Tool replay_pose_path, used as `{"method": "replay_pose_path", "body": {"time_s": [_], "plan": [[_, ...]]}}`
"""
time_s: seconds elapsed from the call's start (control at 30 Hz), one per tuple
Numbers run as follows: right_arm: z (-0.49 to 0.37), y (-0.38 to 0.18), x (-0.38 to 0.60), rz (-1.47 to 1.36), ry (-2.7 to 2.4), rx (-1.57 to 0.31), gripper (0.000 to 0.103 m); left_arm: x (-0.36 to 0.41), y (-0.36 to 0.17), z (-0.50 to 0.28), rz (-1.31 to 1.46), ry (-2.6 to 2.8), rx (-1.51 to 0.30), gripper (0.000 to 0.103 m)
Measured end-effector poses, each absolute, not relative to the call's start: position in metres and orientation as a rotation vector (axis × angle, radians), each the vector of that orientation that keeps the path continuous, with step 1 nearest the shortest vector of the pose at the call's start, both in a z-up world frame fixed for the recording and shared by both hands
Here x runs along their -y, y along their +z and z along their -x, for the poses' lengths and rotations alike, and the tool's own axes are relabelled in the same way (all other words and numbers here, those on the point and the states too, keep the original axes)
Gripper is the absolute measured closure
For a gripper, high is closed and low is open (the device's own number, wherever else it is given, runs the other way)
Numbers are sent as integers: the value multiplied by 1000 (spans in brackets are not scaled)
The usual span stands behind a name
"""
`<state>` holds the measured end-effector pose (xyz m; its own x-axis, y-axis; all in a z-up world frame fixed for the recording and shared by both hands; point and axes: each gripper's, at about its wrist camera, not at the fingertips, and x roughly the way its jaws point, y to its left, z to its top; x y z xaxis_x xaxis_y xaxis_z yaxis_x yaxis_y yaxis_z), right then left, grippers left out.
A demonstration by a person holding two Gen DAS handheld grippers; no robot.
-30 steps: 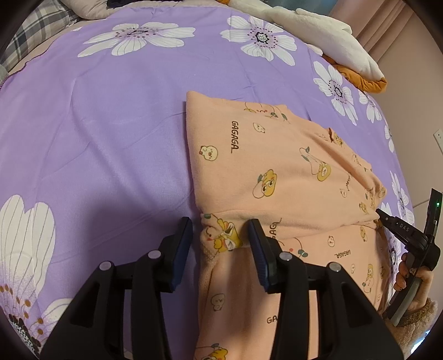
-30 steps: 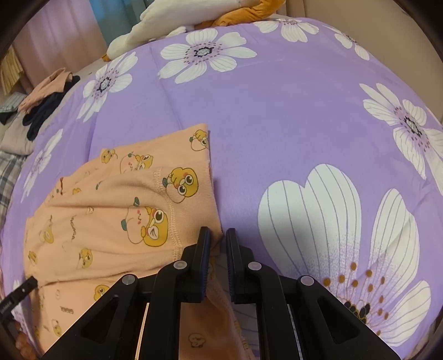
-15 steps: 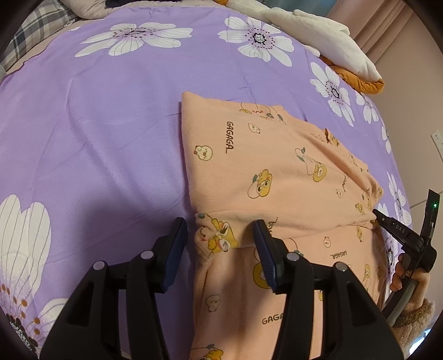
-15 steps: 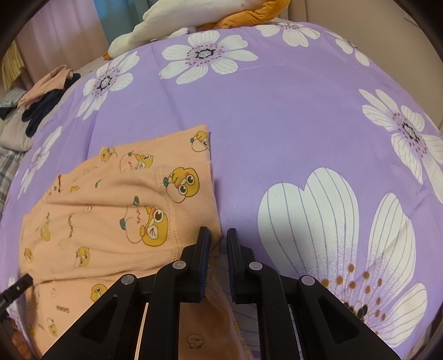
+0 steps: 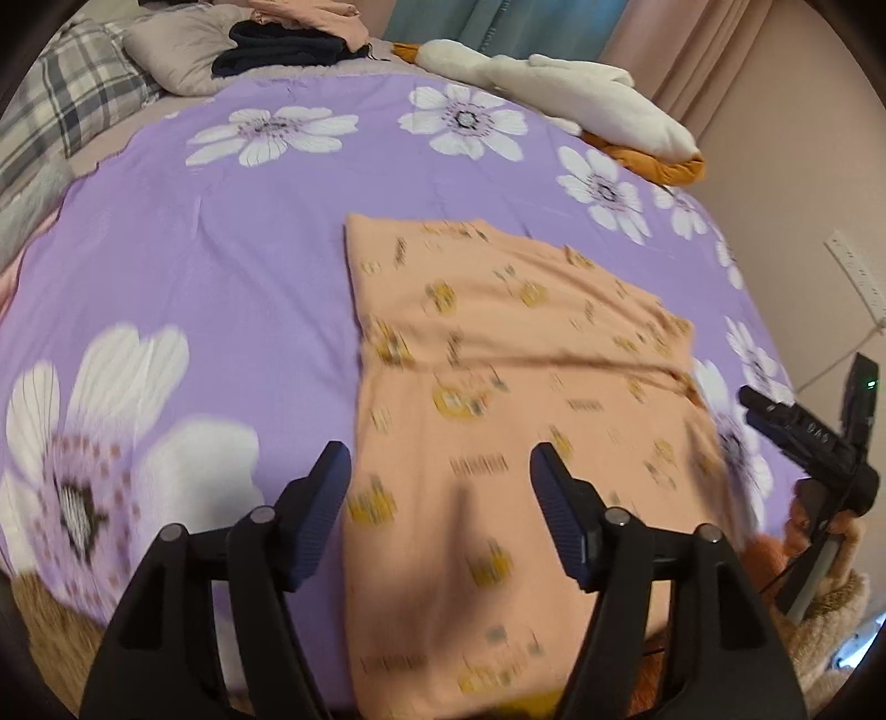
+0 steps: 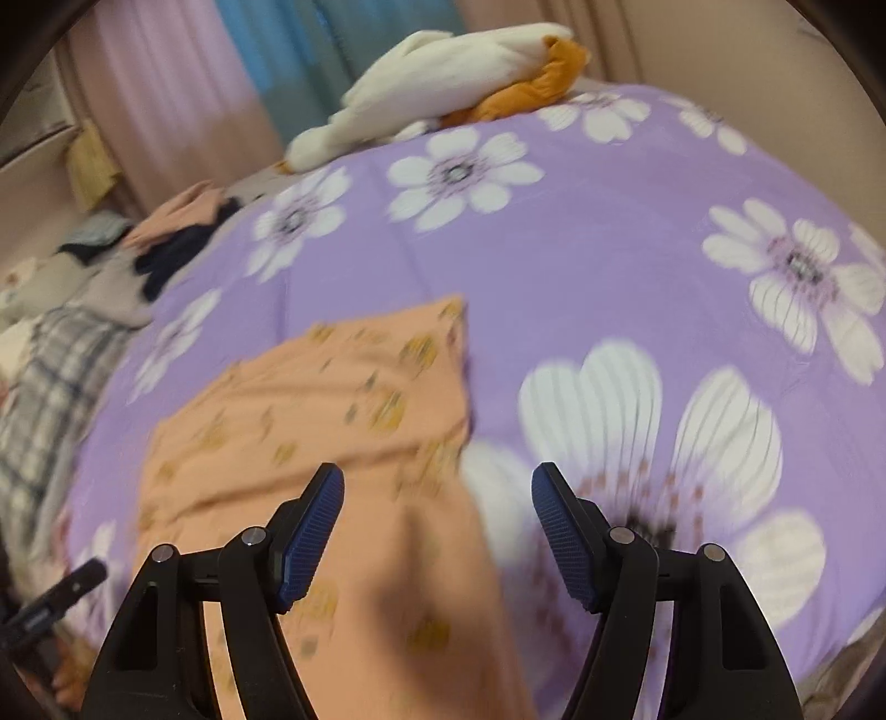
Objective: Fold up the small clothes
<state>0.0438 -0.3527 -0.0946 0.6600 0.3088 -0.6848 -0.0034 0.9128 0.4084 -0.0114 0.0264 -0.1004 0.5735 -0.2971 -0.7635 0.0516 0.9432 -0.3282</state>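
A peach garment (image 5: 498, 399) with yellow cartoon prints lies folded on the purple flowered bedspread (image 5: 194, 288), its near end hanging toward the bed's front edge. My left gripper (image 5: 440, 498) is open and empty, raised above the garment's near part. My right gripper (image 6: 437, 515) is open and empty above the garment's (image 6: 332, 443) right edge. The right gripper also shows at the right of the left wrist view (image 5: 803, 437). Both views are blurred by motion.
A white and orange plush (image 5: 581, 99) lies at the bed's far edge. Folded dark and peach clothes (image 5: 288, 39) sit on a pillow at the back left, beside a plaid pillow (image 5: 55, 111). A wall (image 5: 803, 166) stands at the right.
Both grippers have opened, let go of the garment and pulled back and up. The right was shut on the garment's edge; the left widened further. The garment now lies flat.
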Motion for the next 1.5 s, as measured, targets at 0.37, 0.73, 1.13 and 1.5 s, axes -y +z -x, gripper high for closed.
{"method": "replay_pose_path", "body": {"time_s": [0.37,0.73,1.13,1.5], "plan": [[7,-125,343,-357,289,-960,33,-22,-140,44,375,-182,-1082,41],[21,-141,338,-329,277,-984,57,-23,-152,47,435,-174,-1091,71],[30,-127,351,-431,335,-892,99,-23,-121,59,554,-225,-948,97],[15,-99,344,-382,336,-858,102,-28,-115,50,567,-254,-945,97]]}}
